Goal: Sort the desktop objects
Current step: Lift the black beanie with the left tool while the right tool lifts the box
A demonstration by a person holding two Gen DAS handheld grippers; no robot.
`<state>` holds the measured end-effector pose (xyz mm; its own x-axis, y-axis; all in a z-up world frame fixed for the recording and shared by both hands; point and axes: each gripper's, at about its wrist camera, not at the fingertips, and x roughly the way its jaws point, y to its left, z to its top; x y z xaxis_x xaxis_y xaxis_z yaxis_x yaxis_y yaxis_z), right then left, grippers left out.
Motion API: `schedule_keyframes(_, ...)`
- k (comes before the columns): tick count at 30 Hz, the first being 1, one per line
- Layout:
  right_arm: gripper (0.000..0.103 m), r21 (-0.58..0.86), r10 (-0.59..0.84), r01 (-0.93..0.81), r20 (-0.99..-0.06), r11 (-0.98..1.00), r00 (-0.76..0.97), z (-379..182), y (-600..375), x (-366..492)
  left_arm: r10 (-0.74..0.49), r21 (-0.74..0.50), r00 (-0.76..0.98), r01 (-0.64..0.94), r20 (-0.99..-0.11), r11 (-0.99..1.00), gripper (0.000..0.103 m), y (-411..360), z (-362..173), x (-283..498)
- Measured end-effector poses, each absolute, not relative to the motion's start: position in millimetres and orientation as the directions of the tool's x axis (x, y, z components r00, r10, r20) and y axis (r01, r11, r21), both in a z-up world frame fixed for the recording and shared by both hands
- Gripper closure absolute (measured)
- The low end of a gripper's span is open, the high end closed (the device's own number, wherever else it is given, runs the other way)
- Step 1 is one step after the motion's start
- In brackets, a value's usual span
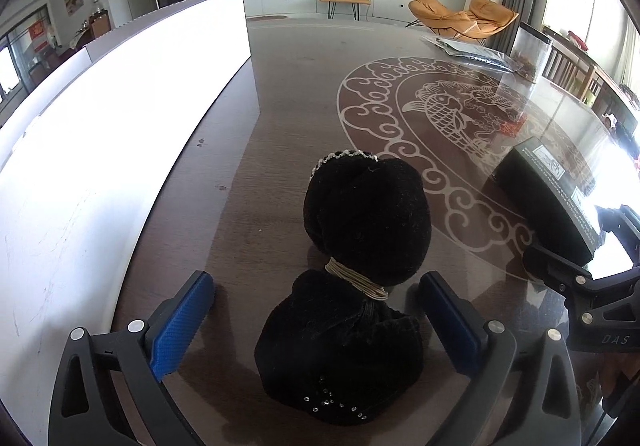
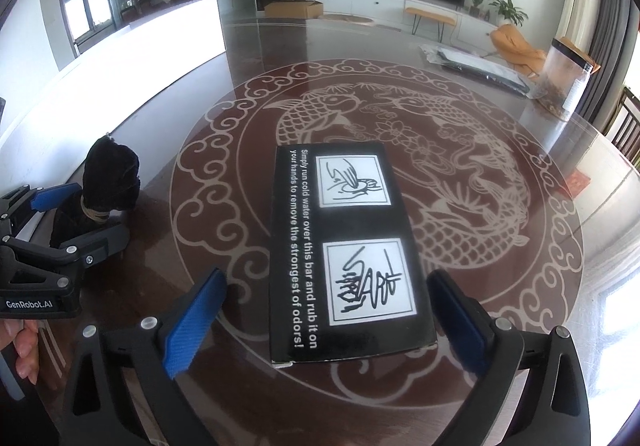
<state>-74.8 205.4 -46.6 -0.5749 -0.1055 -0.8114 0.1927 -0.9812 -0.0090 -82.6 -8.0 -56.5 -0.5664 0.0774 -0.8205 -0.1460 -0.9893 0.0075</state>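
Both tongs are released right now, nothing pinched. The left gripper (image 1: 316,320) sits with its blue pads on either side of a black velvet pouch (image 1: 352,286) that's cinched with a pale cord (image 1: 358,280), but they aren't touching it. The pouch rests on the dark glass-topped table (image 1: 288,94), right beside a white board (image 1: 120,126).

The right gripper (image 2: 326,320) straddles the near end of a flat black box (image 2: 344,246) printed with odor-bar instructions, lying on the fish pattern.

My guess: the pouch is soft, light and squishy, so grab it at the tied neck. The box looks stiff and light but slick on glass; pinch across its long edges.
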Motion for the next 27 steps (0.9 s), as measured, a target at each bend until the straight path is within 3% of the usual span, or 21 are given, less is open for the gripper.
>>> schedule_keyframes(27, 0.0, -0.005, -0.117, 0.213, -0.822, -0.977, -0.558, -47.2, 203.6, -78.3, 0.084, 0.007, -0.564, -0.158, -0.821, -0.987, 0.0, -5.8, -56.3, -81.2)
